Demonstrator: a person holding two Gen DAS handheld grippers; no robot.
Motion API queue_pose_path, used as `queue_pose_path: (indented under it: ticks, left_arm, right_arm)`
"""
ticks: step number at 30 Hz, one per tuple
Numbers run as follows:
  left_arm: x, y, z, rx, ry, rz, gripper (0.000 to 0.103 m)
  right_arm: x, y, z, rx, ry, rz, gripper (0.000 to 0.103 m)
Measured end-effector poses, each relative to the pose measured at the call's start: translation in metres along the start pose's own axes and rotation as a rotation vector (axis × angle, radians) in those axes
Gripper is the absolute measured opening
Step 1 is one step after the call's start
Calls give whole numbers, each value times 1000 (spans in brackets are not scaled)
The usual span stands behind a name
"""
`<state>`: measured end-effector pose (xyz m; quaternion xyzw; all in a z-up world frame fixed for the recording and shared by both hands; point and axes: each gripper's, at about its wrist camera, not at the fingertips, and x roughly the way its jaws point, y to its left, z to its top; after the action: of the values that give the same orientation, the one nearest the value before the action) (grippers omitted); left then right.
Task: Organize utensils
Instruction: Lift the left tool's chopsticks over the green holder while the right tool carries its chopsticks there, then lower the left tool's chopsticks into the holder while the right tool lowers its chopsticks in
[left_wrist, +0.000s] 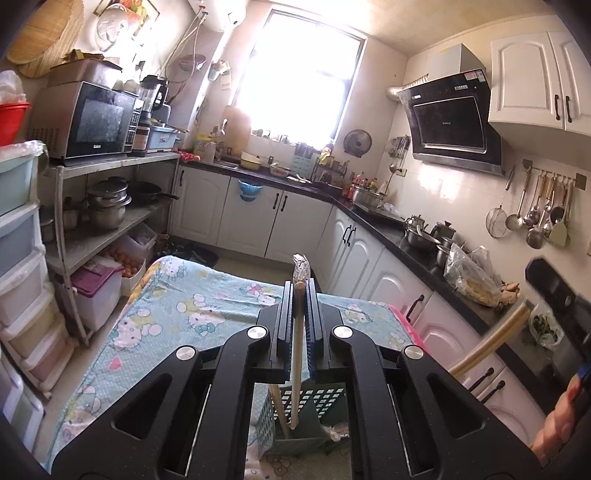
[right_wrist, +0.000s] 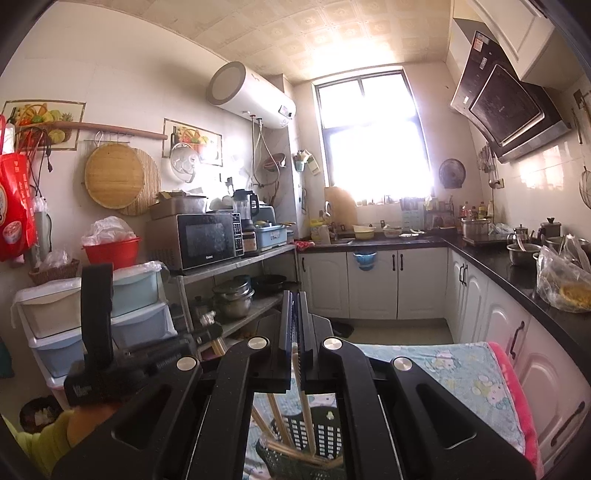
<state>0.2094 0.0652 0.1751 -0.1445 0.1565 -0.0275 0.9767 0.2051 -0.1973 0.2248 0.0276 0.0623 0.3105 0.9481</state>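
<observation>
My left gripper (left_wrist: 300, 291) is shut on a pale chopstick (left_wrist: 296, 369) whose top end carries a crinkled plastic wrapper. The stick hangs down over a dark mesh utensil basket (left_wrist: 317, 406), where another wooden stick leans. At the right edge, blurred yellowish sticks (left_wrist: 491, 339) jut from the other black tool, with a hand below it. My right gripper (right_wrist: 294, 299) is shut on a thin wooden chopstick (right_wrist: 304, 406) that reaches down into the mesh basket (right_wrist: 325, 439). Several more chopsticks lie in that basket.
The basket stands on a table under a blue cartoon-cat cloth (left_wrist: 192, 306), with a pink towel (right_wrist: 513, 391) along its right edge. White cabinets and a dark counter (left_wrist: 413, 240) with pots run right; a metal shelf (left_wrist: 110, 162) with a microwave and plastic drawers (right_wrist: 66, 317) stand left.
</observation>
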Motion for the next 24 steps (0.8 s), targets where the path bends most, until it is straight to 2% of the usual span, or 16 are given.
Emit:
queue_pose_path:
  ticks: [9,24]
  left_arm:
    - [14,5,-17,0,28,23,3]
    - [34,12,-43,-14,83,28,3]
  right_arm:
    - [23,1,-7,2,33,-4,3]
    - [50,-5,-40,-40,66,-63,3]
